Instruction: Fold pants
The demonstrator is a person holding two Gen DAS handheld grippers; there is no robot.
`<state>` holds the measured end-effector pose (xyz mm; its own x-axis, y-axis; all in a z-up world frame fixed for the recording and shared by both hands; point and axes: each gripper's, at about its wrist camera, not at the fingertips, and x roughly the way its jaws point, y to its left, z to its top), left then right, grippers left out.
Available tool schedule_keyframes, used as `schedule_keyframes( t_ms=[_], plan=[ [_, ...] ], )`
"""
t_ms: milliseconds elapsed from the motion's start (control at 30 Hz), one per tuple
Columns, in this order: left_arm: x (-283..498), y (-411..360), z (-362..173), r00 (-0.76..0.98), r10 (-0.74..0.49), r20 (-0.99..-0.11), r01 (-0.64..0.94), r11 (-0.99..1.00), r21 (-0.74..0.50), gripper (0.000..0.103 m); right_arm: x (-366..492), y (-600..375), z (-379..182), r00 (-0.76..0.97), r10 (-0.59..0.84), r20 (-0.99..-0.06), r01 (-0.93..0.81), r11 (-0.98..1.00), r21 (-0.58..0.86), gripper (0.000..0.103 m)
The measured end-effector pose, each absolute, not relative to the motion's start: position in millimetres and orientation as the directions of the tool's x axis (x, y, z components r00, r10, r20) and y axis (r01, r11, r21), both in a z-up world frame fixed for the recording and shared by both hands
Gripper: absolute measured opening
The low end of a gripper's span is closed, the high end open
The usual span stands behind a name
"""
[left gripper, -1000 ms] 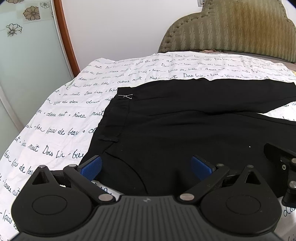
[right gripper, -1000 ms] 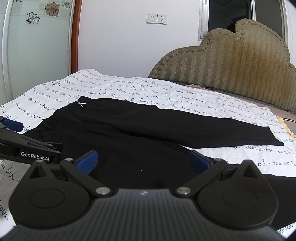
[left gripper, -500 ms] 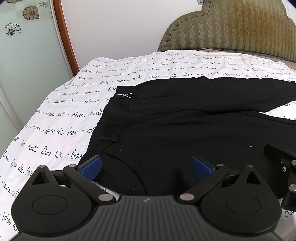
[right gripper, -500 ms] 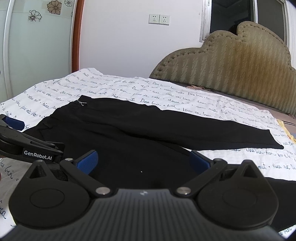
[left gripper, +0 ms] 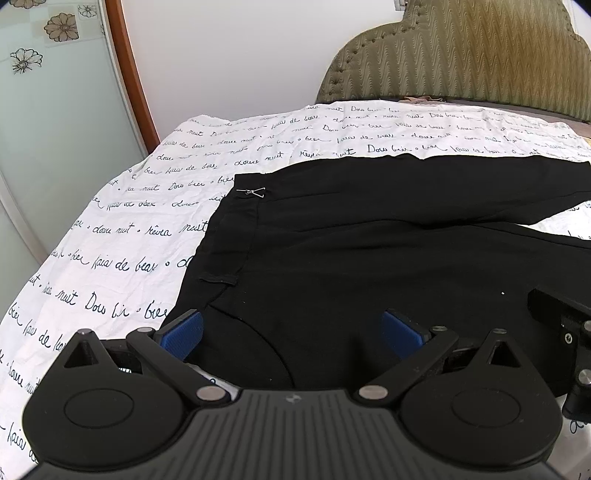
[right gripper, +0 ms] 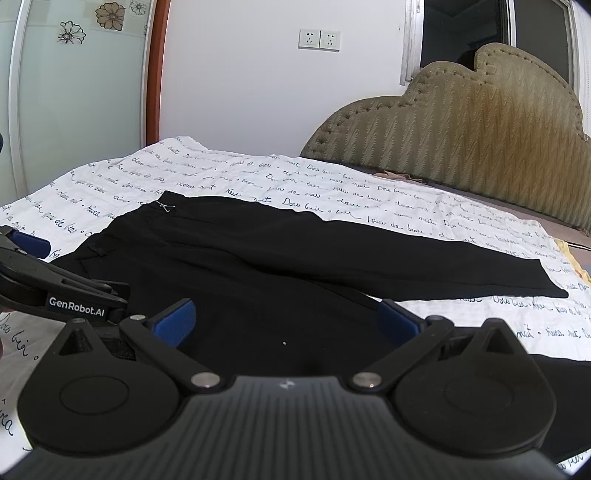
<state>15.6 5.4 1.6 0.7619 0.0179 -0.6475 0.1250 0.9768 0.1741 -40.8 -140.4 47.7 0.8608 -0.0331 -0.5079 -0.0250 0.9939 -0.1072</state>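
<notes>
So up close, my left gripper (left gripper: 291, 330) was spread wide with nothing between its blue pads (left gripper: 183, 332), just hovering low over the near edge of the pants (left gripper: 369, 266) around the waistband corner. Same deal on the other side: my right gripper (right gripper: 286, 321) was also wide open and holding nothing, hanging over the black fabric a bit further along toward the legs. Both tools were pretty close together; I could see the left one poking into the right camera's lower left.

The pants themselves were laid out flat on the bed sheet (left gripper: 122, 236), the white one with cursive writing all over it. Waistband sat toward the left, and there was a little metal clip (left gripper: 253, 192) at its far corner. The far leg (right gripper: 406, 258) ran out to the right, with a strip of sheet showing between it and the nearer leg.

Beyond that was the padded olive headboard (right gripper: 480, 133), then the white wall with two outlets (right gripper: 319, 39), and a frosted glass door with flower stickers (left gripper: 61, 27) off on the left.
</notes>
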Motion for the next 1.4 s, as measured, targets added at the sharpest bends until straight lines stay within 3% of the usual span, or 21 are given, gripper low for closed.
schedule_keyframes(
  t_ms=[700,1033,1233,1400],
  plan=[
    [21.3,4.9,-1.9,0.754,0.024,-0.657,0.126,0.976,0.18,0.103,-36.7,-142.7,45.3,0.856,-0.022,-0.517,-0.035,0.994,-0.1,0.103],
    [33.2,10.8,-0.6,0.755,0.037,-0.655,0.124,0.972,0.198,0.103,-21.5,-138.4,52.8,0.873,-0.038,-0.486,-0.075,0.975,-0.21,0.103],
    [70.0,23.8,13.0,0.757,0.031,-0.653,0.14,0.968,0.208,0.103,18.8,-151.8,67.4,0.879,-0.019,-0.476,-0.125,0.955,-0.269,0.103],
    [123.6,40.4,24.9,0.778,0.062,-0.625,0.115,0.964,0.239,0.103,70.4,-172.4,73.6,0.855,0.097,-0.509,-0.247,0.94,-0.236,0.103]
  ],
)
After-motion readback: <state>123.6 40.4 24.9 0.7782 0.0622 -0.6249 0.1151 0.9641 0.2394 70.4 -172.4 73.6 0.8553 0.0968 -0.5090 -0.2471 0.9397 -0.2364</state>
